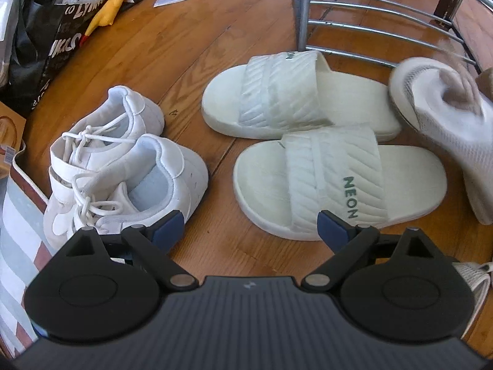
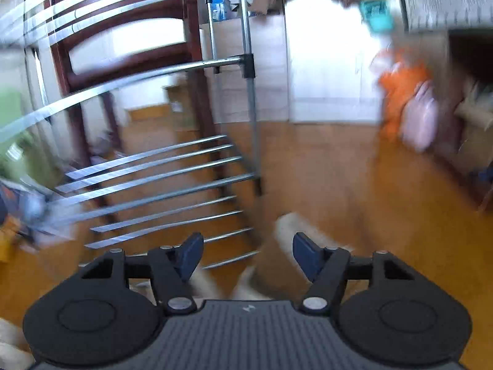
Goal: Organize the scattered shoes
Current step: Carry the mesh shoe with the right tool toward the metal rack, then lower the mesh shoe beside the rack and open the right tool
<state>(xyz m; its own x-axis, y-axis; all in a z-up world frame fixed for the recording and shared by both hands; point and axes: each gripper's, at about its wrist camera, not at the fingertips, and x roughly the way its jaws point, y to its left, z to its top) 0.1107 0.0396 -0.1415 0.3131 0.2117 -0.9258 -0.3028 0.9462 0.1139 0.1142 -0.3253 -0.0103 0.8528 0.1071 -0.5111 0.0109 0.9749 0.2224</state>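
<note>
Left gripper (image 1: pixel 251 225) hangs over the wood floor (image 1: pixel 191 61), fingers apart and empty, nearest the "NEON" slide (image 1: pixel 336 185); its twin slide (image 1: pixel 295 92) lies just beyond, touching, and the white sneakers (image 1: pixel 123 166) sit just left. Right gripper (image 2: pixel 248 254) also has fingers apart, nothing clamped, view too blurred to name the pale shoe below. Judgement: pinch the near slide's strap, then set it on the metal rack (image 1: pixel 385 21) at the far edge.

Sneakers (image 1: pixel 123 166) sit side by side on the floor (image 1: pixel 191 46), left of the two slides (image 1: pixel 308 141); the metal rack (image 1: pixel 385 15) stands behind the slides, another shoe (image 1: pixel 446 123) tilted at their right.
</note>
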